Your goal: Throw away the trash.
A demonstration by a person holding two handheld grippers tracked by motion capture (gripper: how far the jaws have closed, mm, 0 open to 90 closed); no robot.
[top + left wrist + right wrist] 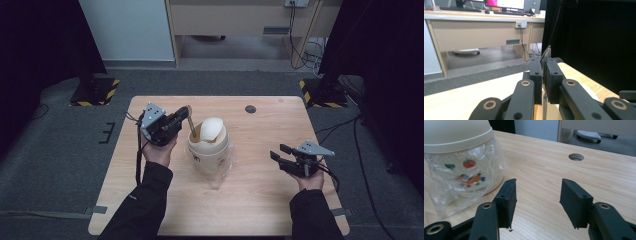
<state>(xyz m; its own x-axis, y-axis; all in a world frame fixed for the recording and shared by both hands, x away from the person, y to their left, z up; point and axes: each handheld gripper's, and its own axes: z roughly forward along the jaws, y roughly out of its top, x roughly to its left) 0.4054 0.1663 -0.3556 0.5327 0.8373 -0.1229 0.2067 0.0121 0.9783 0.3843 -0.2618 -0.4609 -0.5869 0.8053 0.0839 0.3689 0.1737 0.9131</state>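
1. My left gripper (pixel 186 113) has its jaws clenched on a thin metal-looking handle (pixel 545 53), seen edge-on between the pads in the left gripper view. It looks like a spoon or ladle, though I cannot tell which.
2. Just beyond and below those jaws, the handle slants down into the open mouth of the cream pot (pixel 208 148). Its working end is hidden inside the pot.
3. On the far side of the handle from my left gripper, a pale rounded piece (pixel 212 128) stands tilted in the pot's mouth, perhaps a lid or scoop.
4. Crinkled clear plastic wrap (pixel 461 180) clings to the pot's lower wall, over printed vegetable pictures.
5. My right gripper (pixel 281 152) hangs released, jaws spread with nothing between them, well apart from the pot and low over the wooden table (pixel 544 170).
6. Judgement: the step appears to be stirring or scooping. To do it well, I should keep the grip firm so the thin handle does not twist, move it without knocking the tilted piece, and bring my right gripper against the pot's wall to steady it, since the wrap may let it slide.
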